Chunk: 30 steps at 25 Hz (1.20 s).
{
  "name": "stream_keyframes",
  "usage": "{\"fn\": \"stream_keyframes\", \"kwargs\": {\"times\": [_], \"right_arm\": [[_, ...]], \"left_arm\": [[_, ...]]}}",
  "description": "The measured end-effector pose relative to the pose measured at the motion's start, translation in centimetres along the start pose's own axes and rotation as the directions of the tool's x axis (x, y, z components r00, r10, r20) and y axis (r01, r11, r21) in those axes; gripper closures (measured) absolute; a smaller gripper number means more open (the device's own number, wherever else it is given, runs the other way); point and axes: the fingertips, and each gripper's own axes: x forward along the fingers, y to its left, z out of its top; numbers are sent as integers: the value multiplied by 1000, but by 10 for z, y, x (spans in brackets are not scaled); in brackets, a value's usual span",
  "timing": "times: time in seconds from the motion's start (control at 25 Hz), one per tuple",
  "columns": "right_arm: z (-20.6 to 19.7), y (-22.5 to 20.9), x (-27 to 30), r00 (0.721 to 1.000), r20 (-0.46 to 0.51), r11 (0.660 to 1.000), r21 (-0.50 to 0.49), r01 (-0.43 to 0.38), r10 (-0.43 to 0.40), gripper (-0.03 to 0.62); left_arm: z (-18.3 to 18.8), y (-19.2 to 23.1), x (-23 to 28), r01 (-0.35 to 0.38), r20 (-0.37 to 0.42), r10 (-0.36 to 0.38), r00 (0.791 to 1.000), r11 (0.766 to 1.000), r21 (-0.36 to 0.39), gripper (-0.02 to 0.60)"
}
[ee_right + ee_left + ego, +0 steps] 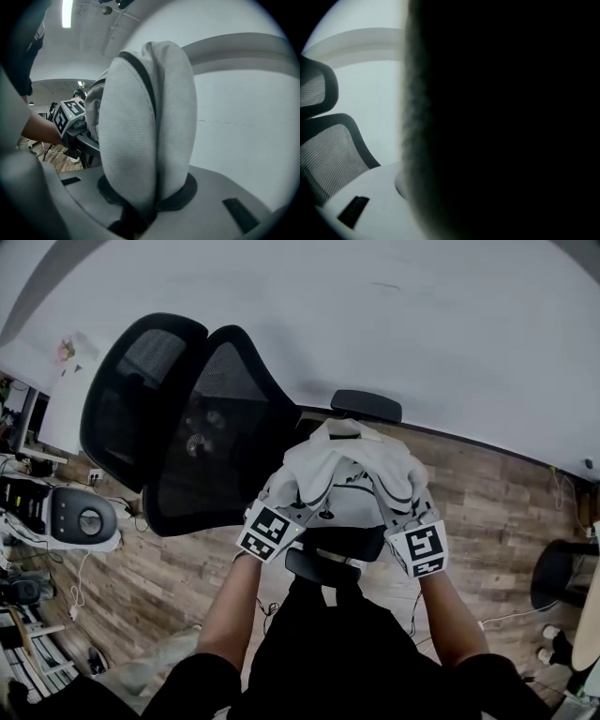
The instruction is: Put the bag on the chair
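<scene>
The white bag [349, 460] is up over the black chair [202, 418]. The left gripper [281, 512] holds its cloth at 8 o'clock. The right gripper [401, 521] pinches it at 4 o'clock.

- The bag [352, 463] is pale grey-white fabric with dark trim, bunched into soft folds. In your head view it sits at the centre of the frame, between the chair's two armrests. Your right gripper [149, 199] has one fold pinched in its jaws.
- The chair [220, 418] is a black mesh office chair, standing upright. Its headrest and backrest fill the upper left, and the bag hides most of its seat.
</scene>
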Motion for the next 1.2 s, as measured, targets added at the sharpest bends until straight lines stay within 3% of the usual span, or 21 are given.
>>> {"fn": "stream_keyframes", "kwargs": {"times": [0.44,0.76,1.2], "right_arm": [[-64,-24,71,993,-117,998,53,-18,24,484],[-112,-25,143,969,-242,997,70,-37,53,480],[-143,-3,140,953,-297,997,63,-44,61,467]], "left_arm": [[-64,34,63,22,-68,-23,997,1000,-12,356],[-129,76,102,47,-130,-64,989,990,-130,348],[-166,62,97,6,-177,-44,983,978,-206,339]]}}
